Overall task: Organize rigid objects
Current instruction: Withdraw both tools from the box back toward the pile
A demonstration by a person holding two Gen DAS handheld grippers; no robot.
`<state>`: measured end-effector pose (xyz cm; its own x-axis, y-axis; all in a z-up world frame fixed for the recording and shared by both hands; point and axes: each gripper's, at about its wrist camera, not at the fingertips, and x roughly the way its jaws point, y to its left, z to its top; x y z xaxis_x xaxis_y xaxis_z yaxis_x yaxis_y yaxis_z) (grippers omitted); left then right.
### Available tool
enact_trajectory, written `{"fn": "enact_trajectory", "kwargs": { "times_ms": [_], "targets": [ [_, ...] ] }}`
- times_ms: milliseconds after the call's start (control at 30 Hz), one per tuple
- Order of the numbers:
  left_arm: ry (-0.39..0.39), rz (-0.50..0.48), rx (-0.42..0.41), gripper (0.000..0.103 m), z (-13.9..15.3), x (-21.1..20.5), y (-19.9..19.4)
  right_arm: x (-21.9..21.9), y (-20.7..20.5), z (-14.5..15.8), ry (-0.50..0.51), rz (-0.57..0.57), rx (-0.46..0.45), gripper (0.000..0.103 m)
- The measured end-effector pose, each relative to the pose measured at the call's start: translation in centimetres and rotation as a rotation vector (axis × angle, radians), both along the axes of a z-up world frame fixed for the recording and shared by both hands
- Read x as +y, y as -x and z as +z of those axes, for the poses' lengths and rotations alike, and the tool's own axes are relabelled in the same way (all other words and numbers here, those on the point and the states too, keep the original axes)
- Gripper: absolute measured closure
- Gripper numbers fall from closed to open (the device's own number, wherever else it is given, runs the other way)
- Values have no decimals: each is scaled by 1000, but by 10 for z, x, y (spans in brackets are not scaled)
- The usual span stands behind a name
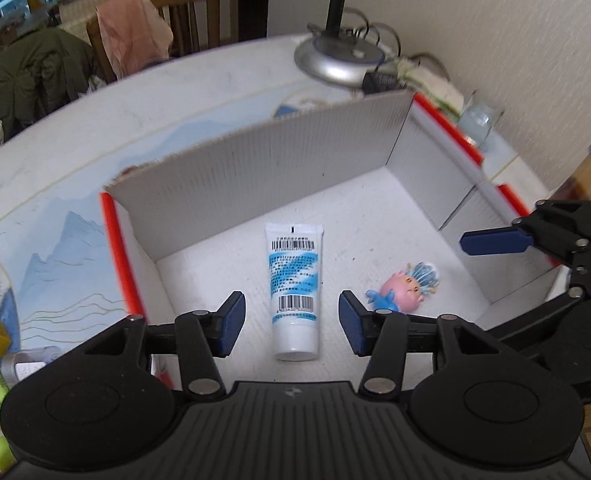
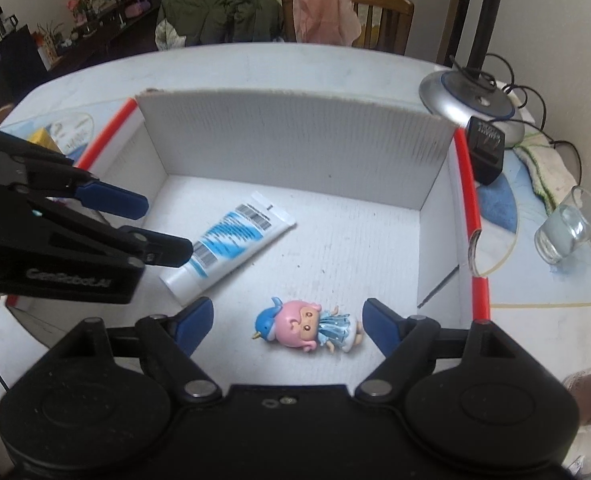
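Figurine's (image 2: 309, 326) face shows only in right wrist view.

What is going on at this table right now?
A person is sorting small objects into a white box using two handheld grippers. A white tube and a small doll already lie on the box floor. The left gripper and right gripper hover open above them, holding nothing.

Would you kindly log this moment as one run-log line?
left gripper: open above tube | right gripper: open above figurine | both items lying in box
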<state>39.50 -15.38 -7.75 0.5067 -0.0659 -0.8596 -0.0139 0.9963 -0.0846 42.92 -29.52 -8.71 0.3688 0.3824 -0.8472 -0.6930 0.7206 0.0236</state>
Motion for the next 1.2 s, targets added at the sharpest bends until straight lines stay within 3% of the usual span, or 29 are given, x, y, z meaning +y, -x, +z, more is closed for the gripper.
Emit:
{"fn": "enact_trajectory", "kwargs": {
  "times_ms": [500, 600, 767, 833, 1000, 1100, 1200],
  "targets": [
    [27, 45, -202, 52, 57, 19, 82, 2, 55, 42, -106, -21, -100, 16],
    [34, 50, -234, 43, 65, 26, 98, 4, 67, 49, -130, -33, -119, 14],
    [37, 63, -278, 42, 75, 38, 127, 5, 89, 56, -182, -77, -143, 10],
    [40, 72, -287, 36, 76, 45, 140, 6, 99, 57, -202, -91, -146, 10],
    [51, 100, -309, 35, 75, 63, 171, 11, 127, 62, -270, -116, -162, 1],
    [51, 127, -323, 25, 75, 76, 190, 17, 144, 63, -309, -123, -153, 0],
    [44, 148, -339, 22, 74, 90, 207, 23, 159, 62, -350, -138, -135, 0]
  ]
}}
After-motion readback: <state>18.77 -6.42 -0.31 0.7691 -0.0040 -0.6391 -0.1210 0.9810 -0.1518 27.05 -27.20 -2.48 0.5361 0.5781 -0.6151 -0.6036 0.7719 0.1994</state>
